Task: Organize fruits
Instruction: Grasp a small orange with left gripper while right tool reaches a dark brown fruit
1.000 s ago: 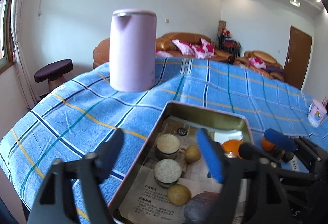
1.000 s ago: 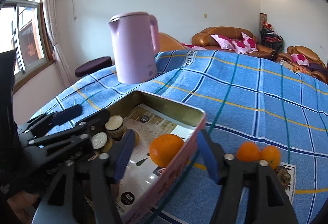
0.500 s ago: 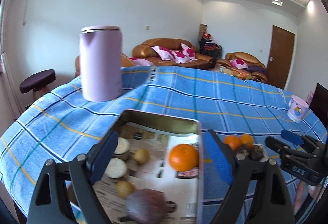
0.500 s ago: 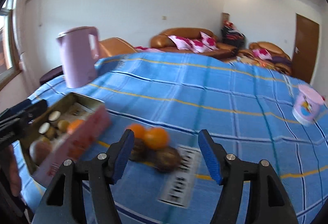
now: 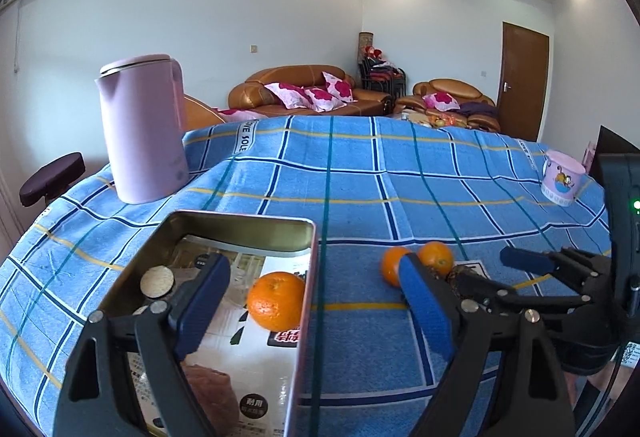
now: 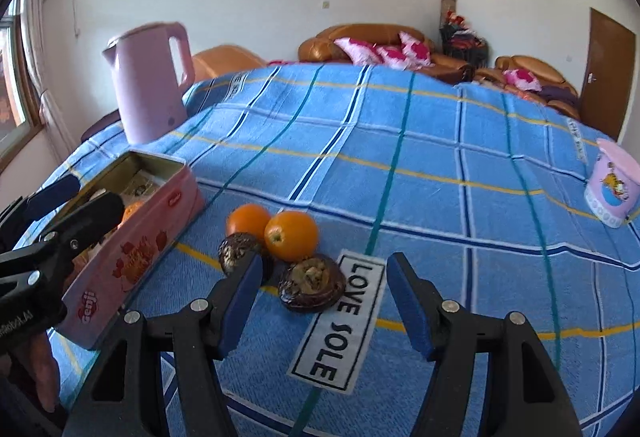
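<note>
One orange [image 5: 276, 301] already in the tin [image 5: 240, 223], left; two oranges [image 6: 291, 235] and dark fruits [image 6: 312, 283] left on table [image 6: 440, 197]. Left tongs [image 5: 316, 313] and right tongs [image 6: 324, 301] open, empty.

Both of the 2 fisheye views look forward and downward along their own tongs across the surface [image 5: 360, 173]. The left wrist view sits close above the open tin [image 5: 240, 229]. The right wrist view sits close over the oranges [image 6: 291, 235]. Both share the tin, oranges, pink kettle [image 6: 148, 81] and sofa [image 5: 304, 89].
</note>
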The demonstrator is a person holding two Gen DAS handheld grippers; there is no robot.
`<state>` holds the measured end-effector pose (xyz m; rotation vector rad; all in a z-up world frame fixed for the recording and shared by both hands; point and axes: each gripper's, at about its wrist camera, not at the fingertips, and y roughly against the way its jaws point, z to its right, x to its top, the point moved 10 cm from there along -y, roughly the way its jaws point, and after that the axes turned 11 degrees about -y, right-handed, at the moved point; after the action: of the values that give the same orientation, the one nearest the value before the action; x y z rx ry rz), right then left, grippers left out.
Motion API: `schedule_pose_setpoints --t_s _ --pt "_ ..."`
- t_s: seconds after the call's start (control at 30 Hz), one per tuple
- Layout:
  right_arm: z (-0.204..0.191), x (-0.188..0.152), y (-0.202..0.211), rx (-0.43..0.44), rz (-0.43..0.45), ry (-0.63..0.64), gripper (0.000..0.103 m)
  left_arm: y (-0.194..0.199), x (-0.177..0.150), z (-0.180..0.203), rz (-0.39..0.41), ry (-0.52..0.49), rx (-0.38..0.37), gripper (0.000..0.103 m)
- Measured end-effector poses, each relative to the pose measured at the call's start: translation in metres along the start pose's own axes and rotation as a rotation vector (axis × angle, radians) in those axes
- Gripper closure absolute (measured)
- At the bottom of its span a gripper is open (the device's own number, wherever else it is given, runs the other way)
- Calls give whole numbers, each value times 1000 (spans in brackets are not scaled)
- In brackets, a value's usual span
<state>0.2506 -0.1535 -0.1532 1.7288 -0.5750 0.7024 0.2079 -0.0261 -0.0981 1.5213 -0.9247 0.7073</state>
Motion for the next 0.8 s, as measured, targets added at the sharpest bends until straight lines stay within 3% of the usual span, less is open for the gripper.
schedule_pose_setpoints --t_s 0.17,0.2,0.27,0.4,0.53,0.67,0.8 --pt "-1 -9 -15 23 -83 -6 39 -6 3 8 -8 -14 -17 14" --pt "0 -10 -16 25 -93 -11 49 -7 6 13 -7 -24 -23 14" --pt "4 -11 -17 40 -103 -36 60 -9 9 20 -5 -39 -32 14" --pt "13 -6 -7 38 -63 -74 63 -16 17 40 -3 -85 -50 15" --pt "39 2 3 -47 -8 -98 65 -30 24 64 -15 -146 -72 17" --pt "62 5 9 -89 4 -129 66 -49 26 92 -52 -235 -96 25" --pt "71 6 11 -87 6 -152 73 -71 17 114 -132 -332 -105 45"
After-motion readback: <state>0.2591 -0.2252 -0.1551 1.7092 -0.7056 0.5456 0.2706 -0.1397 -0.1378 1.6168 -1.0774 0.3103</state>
